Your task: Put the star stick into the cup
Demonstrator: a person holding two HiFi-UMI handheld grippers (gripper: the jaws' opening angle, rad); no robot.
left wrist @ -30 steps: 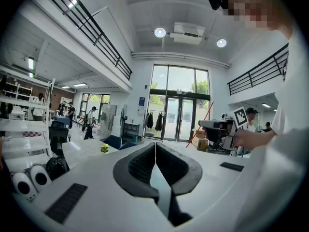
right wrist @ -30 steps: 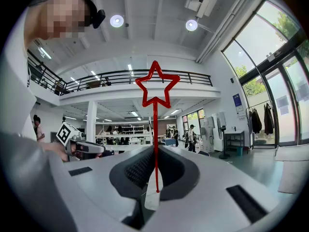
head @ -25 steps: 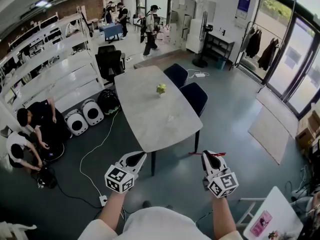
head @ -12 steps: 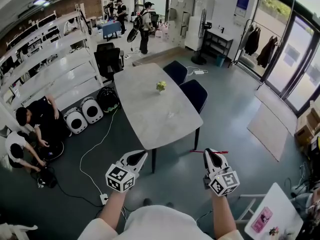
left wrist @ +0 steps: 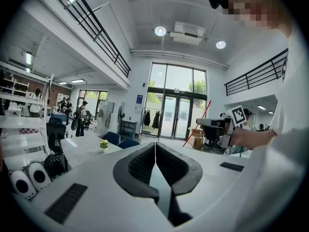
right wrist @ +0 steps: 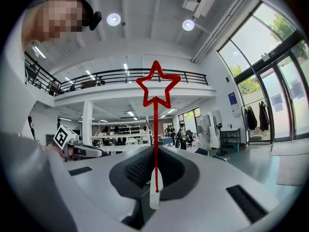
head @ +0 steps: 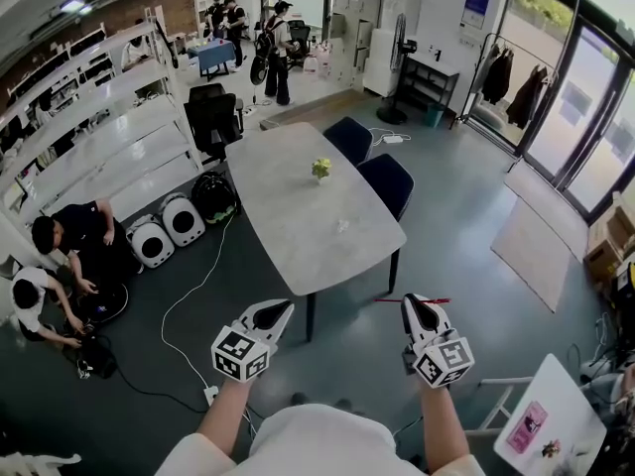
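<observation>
Head view: I count two tongs, left tongs and right tongs, both short of one grey, stone-look bench with rounded corners. Two padded blue chairs stand beside it. One thin red star stick lies crosswise in the right tongs, over the floor.

Left gripper view: ribbed black pads pressed together, nothing between.

Right gripper view: pads clenched on the stick's stem, its hollow five-pointed star above.
</observation>
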